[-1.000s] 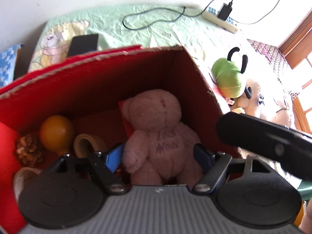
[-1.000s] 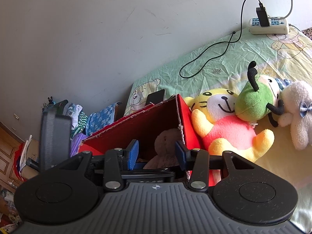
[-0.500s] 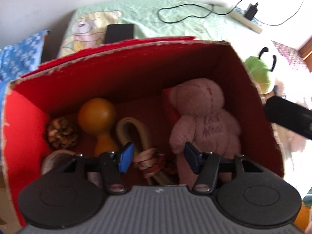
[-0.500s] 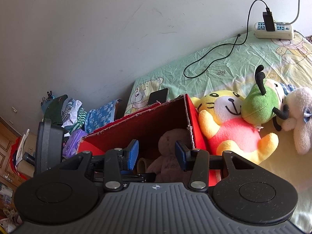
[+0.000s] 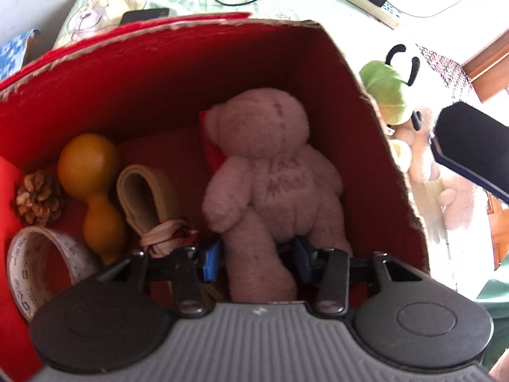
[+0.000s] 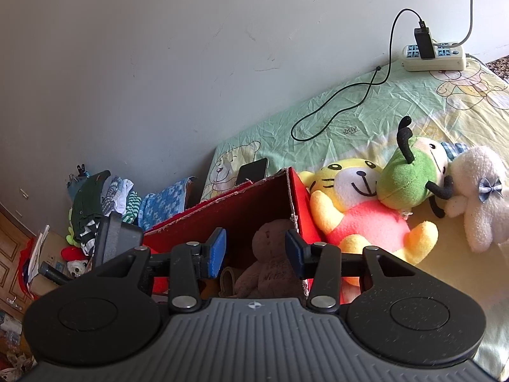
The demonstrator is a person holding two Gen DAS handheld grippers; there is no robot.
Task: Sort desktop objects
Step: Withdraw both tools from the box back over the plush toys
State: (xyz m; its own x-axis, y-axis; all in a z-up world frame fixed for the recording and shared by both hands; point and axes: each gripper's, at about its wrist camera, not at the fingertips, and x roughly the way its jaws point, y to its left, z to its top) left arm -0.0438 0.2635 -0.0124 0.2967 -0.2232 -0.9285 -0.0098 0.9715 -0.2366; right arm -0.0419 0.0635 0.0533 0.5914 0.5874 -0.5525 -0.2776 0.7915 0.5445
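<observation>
My left gripper [image 5: 258, 259] is clamped on one leg of the pink bear [image 5: 270, 172] inside the red box [image 5: 159, 73]. Only this view shows one gourd [image 5: 92, 187], one pinecone [image 5: 38, 197], apparently two tape rolls [image 5: 35, 270]. My right gripper [image 6: 256, 253], empty and parted, sees three plush toys [image 6: 359, 213] beside the box.

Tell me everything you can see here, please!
red box: 1, red, on the bed
teddy bear: 1, pink, inside box, right side
gourd: 1, orange, inside box, left
pine cone: 1, brown, inside box, far left
tape roll: 1, white, inside box, near-left corner
folded band: 1, beige, inside box, middle
tiger plush: 1, yellow, beside box
green plush: 1, green, beside tiger
white plush: 1, white, beside green plush
phone: 1, black, behind box
power strip: 1, white, on bed
left gripper: 1, black, shut on teddy bear's leg
right gripper: 1, black, open, holding nothing
</observation>
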